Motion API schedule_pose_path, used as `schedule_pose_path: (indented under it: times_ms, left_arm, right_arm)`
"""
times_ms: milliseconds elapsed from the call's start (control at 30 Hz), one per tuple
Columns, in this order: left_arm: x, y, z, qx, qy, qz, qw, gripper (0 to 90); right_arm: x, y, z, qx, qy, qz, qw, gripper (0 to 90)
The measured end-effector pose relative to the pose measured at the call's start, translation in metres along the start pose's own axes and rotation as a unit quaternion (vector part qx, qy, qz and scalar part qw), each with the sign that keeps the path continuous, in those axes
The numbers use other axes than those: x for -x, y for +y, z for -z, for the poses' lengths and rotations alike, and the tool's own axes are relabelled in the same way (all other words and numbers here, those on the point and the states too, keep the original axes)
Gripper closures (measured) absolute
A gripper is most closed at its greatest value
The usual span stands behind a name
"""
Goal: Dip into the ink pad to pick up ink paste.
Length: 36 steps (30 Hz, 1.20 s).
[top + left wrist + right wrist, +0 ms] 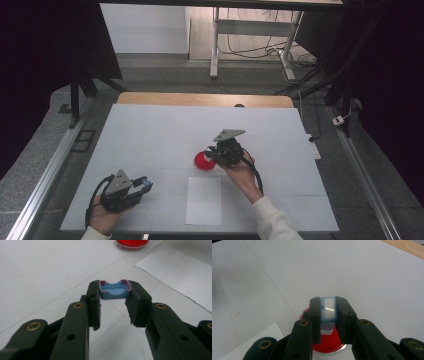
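Holding two small parts over a white table [150, 130]: the left gripper [142, 185], at the lower left of the high view, is closed on a blue cap [113, 290], a shallow open-topped piece with a reddish rim, pinched at its two ends between the jaw tips; the right gripper [210, 154], near the centre of that view, is closed on a pale blue block [327, 312] with a glossy whitish face, clamped upright between its jaws directly above a red dish [325, 340]. The red dish sits in the middle of the high view, with a white paper sheet [204, 200] just below it toward the bottom edge. Risks, as judged: the blue cap is caught only at the outermost tips, so a slight relaxing or a twist of the hand could let it pivot and drop onto the table; the pale blue block hangs close over the red dish, whose contents look liquid, so lowering it too fast or at a tilt could splash, nudge the dish aside or stain the paper sheet beside it; its glossy face may also slide in the grip. Whether the block already touches the dish cannot be told.
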State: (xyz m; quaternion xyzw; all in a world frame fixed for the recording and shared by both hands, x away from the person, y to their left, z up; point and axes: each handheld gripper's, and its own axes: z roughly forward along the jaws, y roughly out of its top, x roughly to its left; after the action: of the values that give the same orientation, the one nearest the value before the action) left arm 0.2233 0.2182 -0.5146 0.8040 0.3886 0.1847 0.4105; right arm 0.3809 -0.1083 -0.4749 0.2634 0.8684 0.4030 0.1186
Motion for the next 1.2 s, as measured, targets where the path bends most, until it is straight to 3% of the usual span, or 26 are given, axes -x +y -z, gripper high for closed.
schedule_pose_path:
  times_ms: [1200]
  left_arm:
    - [0.0, 0.0, 0.0, -0.002, -0.002, -0.001, 1.0, 65.0]
  right_arm:
    - [-0.005, -0.002, -0.015, -0.023, -0.006, 0.018, 0.9996, 75.0]
